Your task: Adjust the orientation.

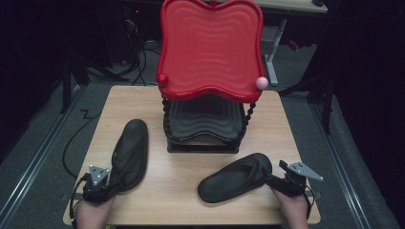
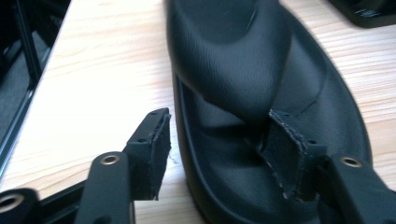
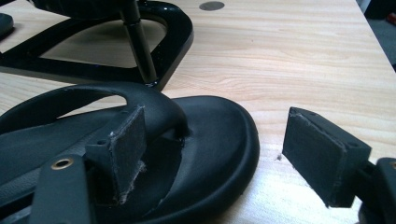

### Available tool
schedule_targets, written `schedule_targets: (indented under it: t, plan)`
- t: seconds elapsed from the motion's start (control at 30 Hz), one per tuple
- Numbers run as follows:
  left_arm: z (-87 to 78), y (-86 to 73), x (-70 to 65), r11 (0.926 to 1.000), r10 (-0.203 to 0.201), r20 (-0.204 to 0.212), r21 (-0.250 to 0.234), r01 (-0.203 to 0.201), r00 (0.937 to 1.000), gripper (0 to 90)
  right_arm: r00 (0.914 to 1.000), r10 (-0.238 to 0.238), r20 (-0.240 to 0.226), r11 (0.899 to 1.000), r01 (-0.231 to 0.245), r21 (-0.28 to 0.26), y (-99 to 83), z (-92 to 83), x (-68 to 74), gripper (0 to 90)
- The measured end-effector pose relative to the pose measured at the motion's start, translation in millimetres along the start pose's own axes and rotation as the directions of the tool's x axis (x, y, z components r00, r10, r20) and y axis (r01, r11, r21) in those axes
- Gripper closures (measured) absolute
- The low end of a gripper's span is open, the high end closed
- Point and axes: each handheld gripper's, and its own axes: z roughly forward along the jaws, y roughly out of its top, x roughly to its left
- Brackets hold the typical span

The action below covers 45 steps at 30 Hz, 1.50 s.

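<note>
Two black flip-flop sandals lie on the wooden table point(image 1: 181, 200). The left sandal point(image 1: 130, 152) point(image 2: 243, 60) points away from me. My left gripper point(image 1: 118, 183) point(image 2: 217, 119) is open at its heel, straddling the rim: one pad stands outside over the table, the other over the footbed by the strap, with a gap at the outer pad. The right sandal point(image 1: 236, 176) point(image 3: 205, 135) lies slanted. My right gripper point(image 1: 271, 180) point(image 3: 215, 121) is open at its toe end, with one pad above the footbed near the toe post and the other clear of the sole.
A two-tier rack stands at the table's middle back, with a wavy red tray point(image 1: 210, 47) on top, a black tray point(image 1: 205, 121) below and a black base frame point(image 3: 177, 37). A pink ball point(image 1: 261, 82) caps one post. Dark floor, cables and stands surround the table.
</note>
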Motion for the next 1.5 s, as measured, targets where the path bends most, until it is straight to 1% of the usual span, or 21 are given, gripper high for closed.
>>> schedule_targets:
  t: [0.07,0.1,0.13,0.23,0.27,0.37,0.43,0.53,0.57,0.6,0.73,0.77,0.83,0.87,0.9,0.93,1.0,1.1,1.27,1.4,1.5]
  plan:
    - [0.8,-0.1,4.6,0.9999,-0.012,-0.010,0.001,0.012,0.9999,47.1,0.9998,0.020,0.001,1.000,-0.020,0.004,-0.8,0.3,-1.9,22.2]
    - [1.2,-0.1,15.6,0.9987,-0.051,-0.037,-0.002,0.051,0.9980,47.3,0.9997,0.025,0.000,1.000,-0.025,0.006,-1.2,0.6,-2.9,22.3]
    - [1.2,-0.1,15.6,0.9987,-0.051,-0.037,-0.002,0.051,0.9980,48.1,0.9997,0.024,-0.001,1.000,-0.024,0.007,-1.3,0.5,-3.2,22.3]
    - [-11.8,2.3,11.6,0.9974,-0.035,-0.025,-0.064,0.034,0.9991,53.4,0.9998,0.022,0.003,1.000,-0.022,-0.004,-0.9,-2.3,-4.5,22.7]
    - [-15.3,3.4,7.4,0.9963,-0.020,-0.015,-0.084,0.019,0.9997,54.9,0.9997,0.024,0.003,1.000,-0.024,-0.006,-0.8,-2.9,-5.1,22.9]
    - [-20.6,7.6,-8.4,0.9910,0.020,0.052,-0.133,-0.013,0.9984,55.2,0.9994,0.035,0.003,0.999,-0.035,-0.004,-1.1,-2.9,-6.9,23.1]
    - [-19.7,10.2,-21.1,0.9890,0.055,0.114,-0.143,-0.038,0.9920,54.9,0.9994,0.035,0.001,0.999,-0.035,0.000,-1.1,-2.3,-7.2,23.3]
    - [-8.2,9.8,-39.0,0.9891,0.108,0.142,-0.115,-0.092,0.9839,53.7,0.9993,0.037,0.000,0.999,-0.037,0.001,-0.9,-2.5,-6.6,23.5]
    - [-8.2,9.8,-39.0,0.9891,0.108,0.142,-0.115,-0.092,0.9839,53.7,0.9994,0.035,-0.001,0.999,-0.035,0.001,-0.9,-2.3,-6.5,23.7]
    - [2.7,10.7,-48.3,0.9888,0.135,0.141,-0.082,-0.125,0.9807,54.1,0.9993,0.036,-0.002,0.999,-0.036,0.003,-0.9,-2.0,-6.2,23.7]
    - [16.6,15.3,-57.5,0.9862,0.162,0.112,-0.052,-0.157,0.9803,53.5,0.9995,0.032,-0.004,0.999,-0.031,0.011,-1.3,-0.4,-5.0,23.9]
    - [20.9,15.7,-60.1,0.9840,0.175,0.085,-0.048,-0.172,0.9809,53.5,0.9995,0.031,-0.004,0.999,-0.031,0.012,-1.4,-0.1,-4.5,23.9]
    - [22.4,16.5,-60.1,0.9854,0.167,0.060,-0.044,-0.164,0.9842,56.2,0.9995,0.031,-0.005,0.999,-0.031,0.013,-1.7,-0.2,-3.6,24.1]
    - [21.7,16.4,-58.2,0.9862,0.162,0.045,-0.044,-0.160,0.9858,66.2,0.9996,0.029,-0.006,1.000,-0.029,0.012,-1.9,-0.2,-3.7,24.3]
    - [21.3,14.6,-56.0,0.9865,0.158,0.031,-0.051,-0.156,0.9870,70.6,0.9995,0.030,-0.006,0.999,-0.030,0.012,-2.1,-0.1,-3.8,24.4]
    - [21.0,13.1,-53.5,0.9875,0.149,0.038,-0.058,-0.146,0.9881,76.5,0.9994,0.033,-0.007,0.999,-0.033,0.015,-2.3,0.2,-3.7,24.4]
    - [20.6,11.1,-52.0,0.9887,0.136,0.046,-0.069,-0.133,0.9896,77.2,0.9993,0.036,-0.011,0.999,-0.036,0.017,-2.7,1.2,-3.6,24.6]
    - [18.1,8.4,-54.4,0.9857,0.156,0.034,-0.069,-0.154,0.9871,78.0,0.9991,0.038,-0.017,0.999,-0.038,0.016,-2.4,1.8,-3.2,24.8]
    - [10.9,2.7,-51.5,0.9865,0.151,0.059,-0.072,-0.147,0.9867,78.4,0.9990,0.043,-0.017,0.999,-0.042,0.008,0.0,2.2,-3.4,25.0]
    - [-9.2,-10.7,-46.6,0.9905,0.130,0.106,-0.060,-0.124,0.9859,78.8,0.9987,0.051,-0.006,0.999,-0.052,-0.011,3.4,0.1,-6.4,25.4]
    - [-21.2,-17.9,-45.8,0.9909,0.131,0.115,-0.046,-0.126,0.9848,78.9,0.9984,0.055,-0.006,0.998,-0.056,-0.025,6.8,-0.6,-8.6,25.7]
